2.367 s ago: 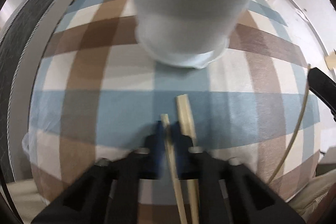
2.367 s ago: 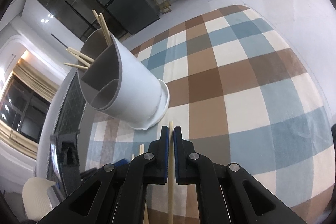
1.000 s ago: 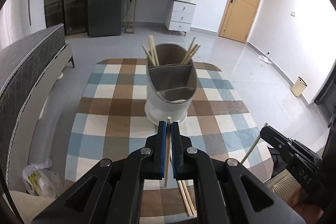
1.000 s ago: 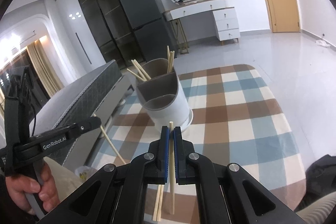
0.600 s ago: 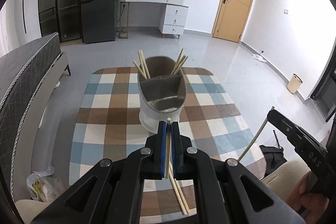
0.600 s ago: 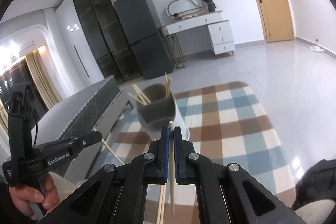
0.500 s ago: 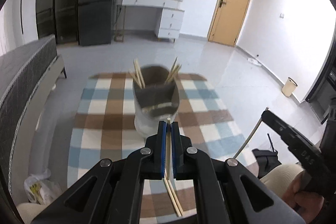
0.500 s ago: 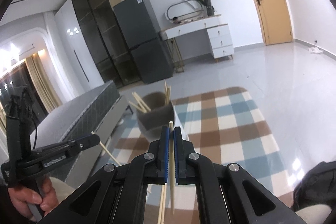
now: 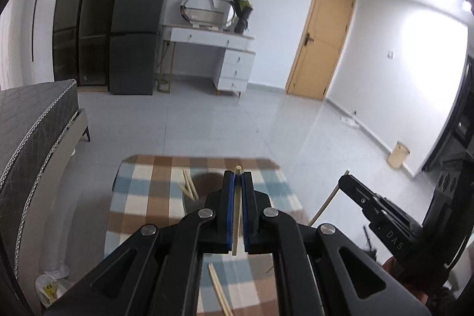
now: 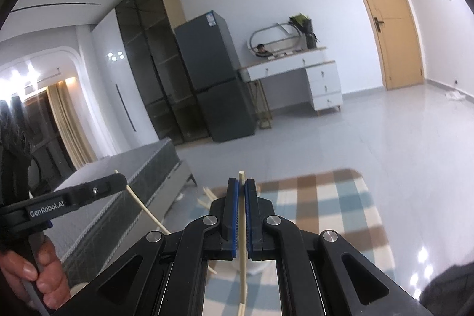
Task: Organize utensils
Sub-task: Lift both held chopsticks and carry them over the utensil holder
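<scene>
In the left wrist view the left gripper [image 9: 237,182] fills the lower middle of the frame, its jaws clamped on a single chopstick [image 9: 236,209] whose tip pokes out just above the blue pads [image 9: 227,206]. Below it lies the tabletop [image 9: 139,197] with its brown, blue and white checked cloth. The utensil holder [image 9: 204,182] stands there, mostly hidden behind the gripper, with chopsticks [image 9: 188,188] sticking out of it at the left. A loose pair of chopsticks [image 9: 217,290] lies on the cloth at the bottom of the frame. At lower right the right gripper [image 9: 345,181] appears, squeezing a second chopstick [image 9: 327,203] that slants downward.

In the right wrist view that gripper [image 10: 241,185] sits in the lower middle, closed on its chopstick [image 10: 242,242]. At the left edge a hand [image 10: 38,277] holds the other gripper [image 10: 120,181], a thin chopstick [image 10: 142,206] angling down from it.
</scene>
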`<state>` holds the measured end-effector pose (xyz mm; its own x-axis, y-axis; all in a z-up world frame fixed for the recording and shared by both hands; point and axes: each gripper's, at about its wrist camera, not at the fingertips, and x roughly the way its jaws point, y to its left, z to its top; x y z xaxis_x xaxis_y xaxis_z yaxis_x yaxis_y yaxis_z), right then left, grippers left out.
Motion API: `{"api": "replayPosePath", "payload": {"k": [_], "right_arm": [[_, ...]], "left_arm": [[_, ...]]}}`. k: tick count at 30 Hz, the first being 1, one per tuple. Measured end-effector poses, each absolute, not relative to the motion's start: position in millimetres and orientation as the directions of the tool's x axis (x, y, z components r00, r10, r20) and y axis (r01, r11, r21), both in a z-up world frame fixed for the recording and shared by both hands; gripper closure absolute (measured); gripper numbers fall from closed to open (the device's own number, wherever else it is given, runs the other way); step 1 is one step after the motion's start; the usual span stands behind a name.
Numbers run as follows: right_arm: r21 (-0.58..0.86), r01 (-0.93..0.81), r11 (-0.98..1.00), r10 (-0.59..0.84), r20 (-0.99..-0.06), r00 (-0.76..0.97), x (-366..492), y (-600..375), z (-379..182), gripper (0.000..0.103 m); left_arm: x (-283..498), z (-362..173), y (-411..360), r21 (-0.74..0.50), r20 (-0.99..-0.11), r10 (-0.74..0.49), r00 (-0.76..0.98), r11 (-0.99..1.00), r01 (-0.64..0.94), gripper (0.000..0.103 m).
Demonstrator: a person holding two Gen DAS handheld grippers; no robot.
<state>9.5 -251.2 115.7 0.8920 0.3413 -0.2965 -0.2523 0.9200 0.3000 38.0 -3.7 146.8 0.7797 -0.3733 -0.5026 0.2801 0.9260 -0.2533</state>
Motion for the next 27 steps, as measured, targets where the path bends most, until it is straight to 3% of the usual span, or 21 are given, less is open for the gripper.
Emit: {"api": "replayPosePath", "payload": {"k": [15, 27], "right_arm": [[0.286, -0.287, 0.914, 0.339, -0.152, 0.928, 74.3, -238.1, 176.1, 0.099], [0.316, -0.29, 0.903, 0.36, -0.192, 0.913, 140.4, -222.9, 138.9, 0.099]], "left_arm": [[102.4, 156.4, 16.7, -0.281, -0.436, -0.306, 0.846, 0.94, 0.195, 0.103], [151.7, 120.0, 13.8, -0.288, -0.486, -0.301, 0.82, 0.942, 0.174, 0.103]]}}
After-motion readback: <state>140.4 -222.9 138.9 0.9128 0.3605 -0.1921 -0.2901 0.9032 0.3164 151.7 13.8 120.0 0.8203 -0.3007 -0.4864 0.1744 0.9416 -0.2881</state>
